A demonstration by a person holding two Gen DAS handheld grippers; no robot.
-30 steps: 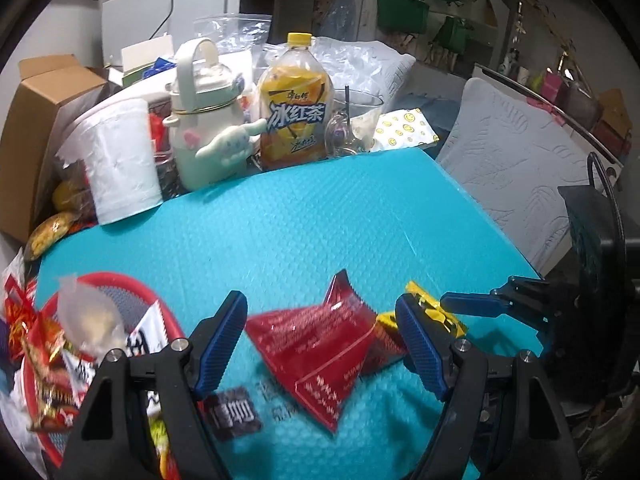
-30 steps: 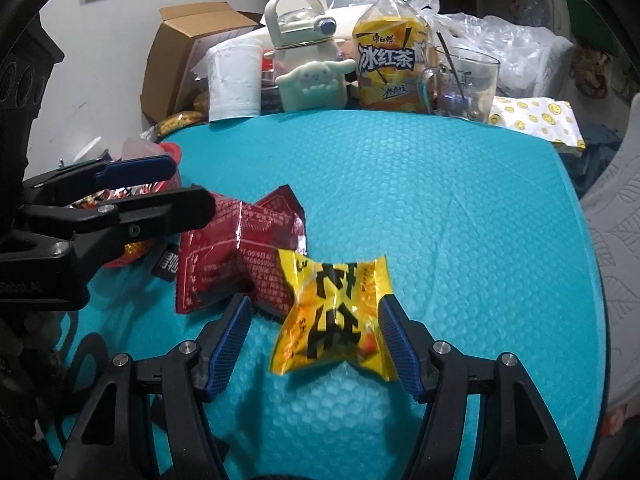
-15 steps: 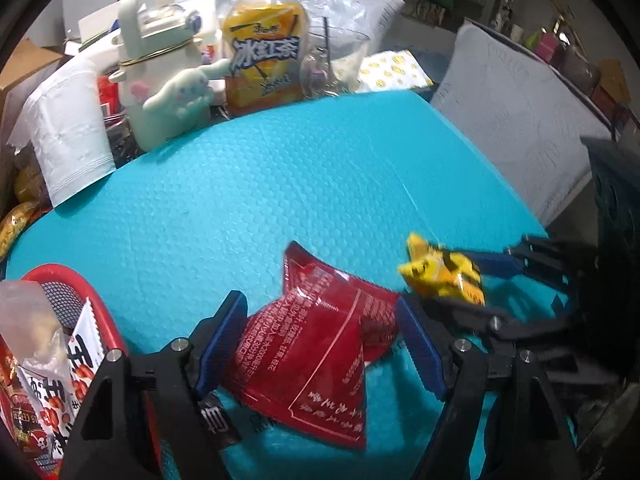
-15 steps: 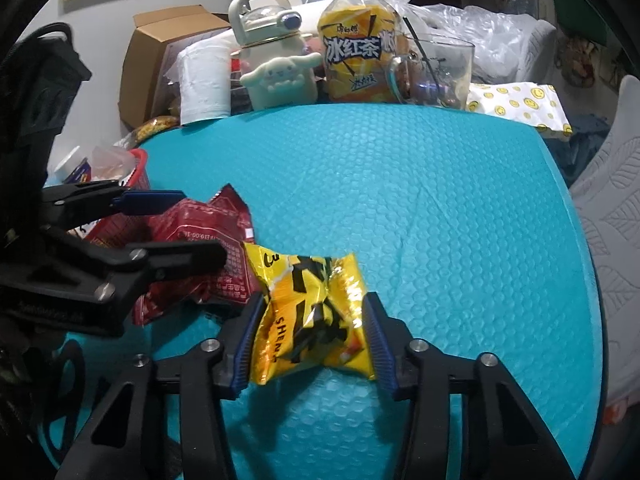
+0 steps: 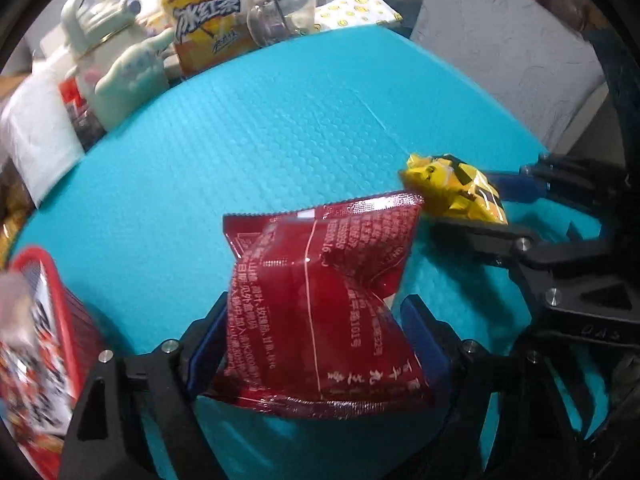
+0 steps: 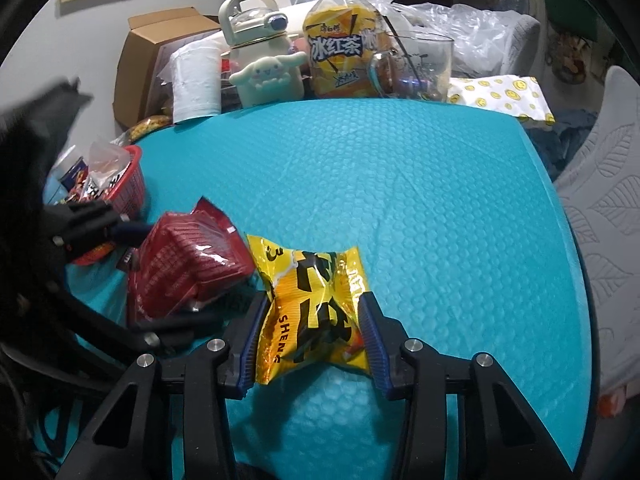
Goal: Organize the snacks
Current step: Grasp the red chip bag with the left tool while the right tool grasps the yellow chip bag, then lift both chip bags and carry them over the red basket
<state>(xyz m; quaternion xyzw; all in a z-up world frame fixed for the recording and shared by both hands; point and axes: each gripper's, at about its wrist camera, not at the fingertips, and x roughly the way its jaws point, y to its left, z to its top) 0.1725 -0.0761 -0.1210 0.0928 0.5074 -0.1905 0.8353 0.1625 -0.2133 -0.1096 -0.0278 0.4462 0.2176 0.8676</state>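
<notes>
Right gripper [image 6: 312, 336] is clamped on the yellow snack packet [image 6: 312, 308]. Its jaws have just been closing, and both blue pads now pinch the packet's sides so the foil bunches at the waist. The packet sits at the near middle of the teal bubble mat [image 6: 400, 184], its far-left corner touching the red snack packet [image 5: 320, 304].

Left gripper [image 5: 316, 344] straddles the red packet. Its jaws have just been opening. The left pad lies against the packet's edge, and there's a sliver of gap on the right side, so it's not a grip. The red packet lies crumpled on the mat, just left of the yellow one.

Red basket [image 6: 134, 184] stands at the left edge of the mat, already holding assorted wrappers. Along the far edge: paper towel roll [image 6: 196, 80], cream character bottle [image 6: 264, 60], iced tea bottle [image 6: 340, 52], glass mug [image 6: 416, 68]. Cardboard box [image 6: 148, 52] sits behind the roll.
</notes>
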